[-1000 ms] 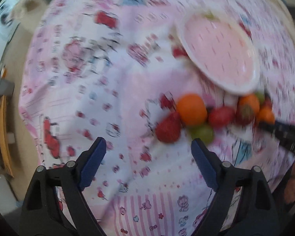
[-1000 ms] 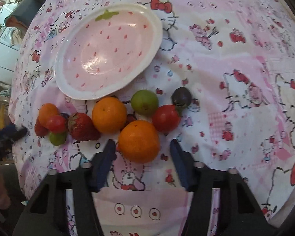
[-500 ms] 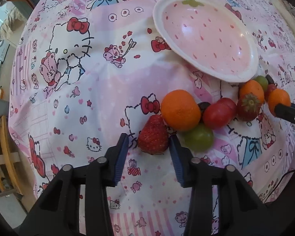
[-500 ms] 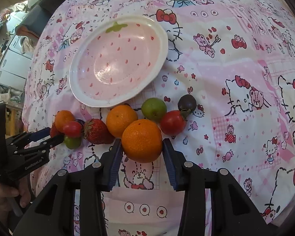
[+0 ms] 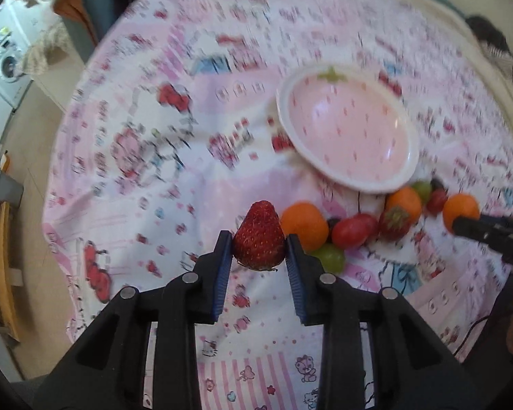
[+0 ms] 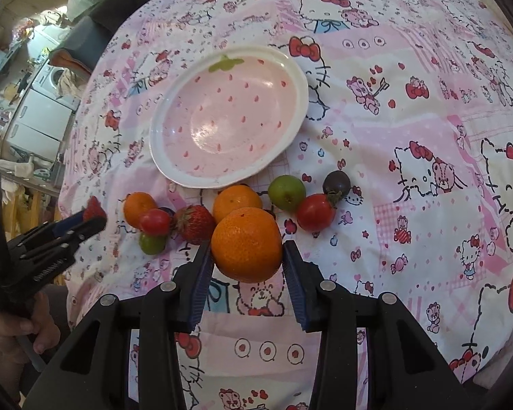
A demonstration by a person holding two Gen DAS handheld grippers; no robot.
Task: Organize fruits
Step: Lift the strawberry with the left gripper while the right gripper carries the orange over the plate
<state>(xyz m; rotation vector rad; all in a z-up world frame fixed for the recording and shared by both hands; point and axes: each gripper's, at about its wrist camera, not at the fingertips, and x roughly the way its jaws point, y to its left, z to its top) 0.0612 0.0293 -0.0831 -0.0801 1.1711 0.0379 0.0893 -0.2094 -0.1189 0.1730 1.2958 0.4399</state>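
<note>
The right gripper (image 6: 247, 256) clamps an orange (image 6: 245, 244) just below the strawberry plate (image 6: 299, 78). More fruit lies along the plate's near edge.

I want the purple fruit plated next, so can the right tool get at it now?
Probably not yet: the right tool is shut on an orange. The dark purple fruit itself lies uncovered just beyond.

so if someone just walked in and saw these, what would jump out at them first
Probably the two held fruits: the left gripper is clamped on a red strawberry, and the right gripper squeezes a big orange. Behind them, a row of small fruits lies on the busy pink cartoon tablecloth, just in front of an empty strawberry-patterned plate.
</note>
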